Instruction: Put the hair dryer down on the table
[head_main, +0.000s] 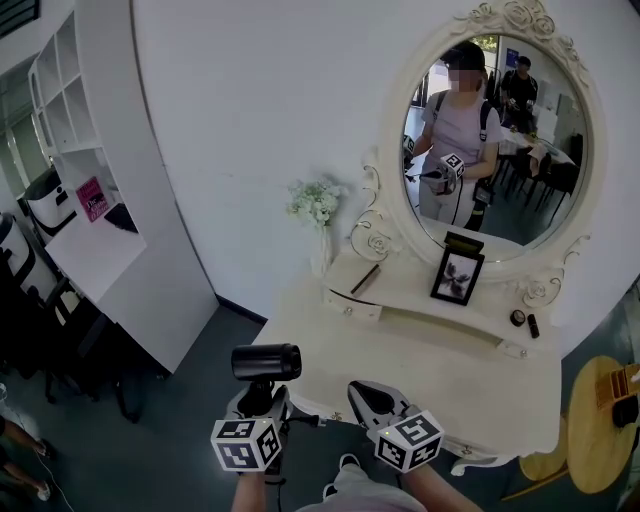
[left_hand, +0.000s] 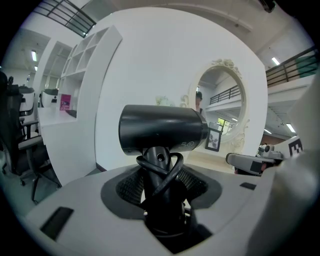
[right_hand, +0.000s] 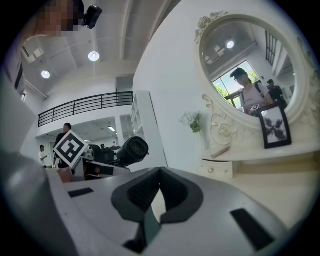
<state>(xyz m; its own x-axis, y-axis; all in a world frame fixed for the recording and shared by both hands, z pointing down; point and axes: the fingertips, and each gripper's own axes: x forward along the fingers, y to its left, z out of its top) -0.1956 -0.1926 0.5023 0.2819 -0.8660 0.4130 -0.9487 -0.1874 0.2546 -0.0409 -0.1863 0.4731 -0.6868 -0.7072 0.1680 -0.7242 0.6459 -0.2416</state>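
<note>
Bright, even daylight fills the white room, and the oval mirror in its ornate white frame (head_main: 497, 140) throws more of it back. Round recessed ceiling lamps (right_hand: 93, 56) glare overhead in the right gripper view. Shadows on the plain white wall (head_main: 260, 120) are soft and faint. Both gripper views bend heavily, with black vignetted corners. The glossy black hair dryer (left_hand: 160, 127) carries a dull sheen, and the nearest foreground is blurred.

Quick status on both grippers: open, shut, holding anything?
Left gripper: jaws closed on the hair dryer, gripping its handle.
Right gripper: jaws shut, nothing between them.
</note>
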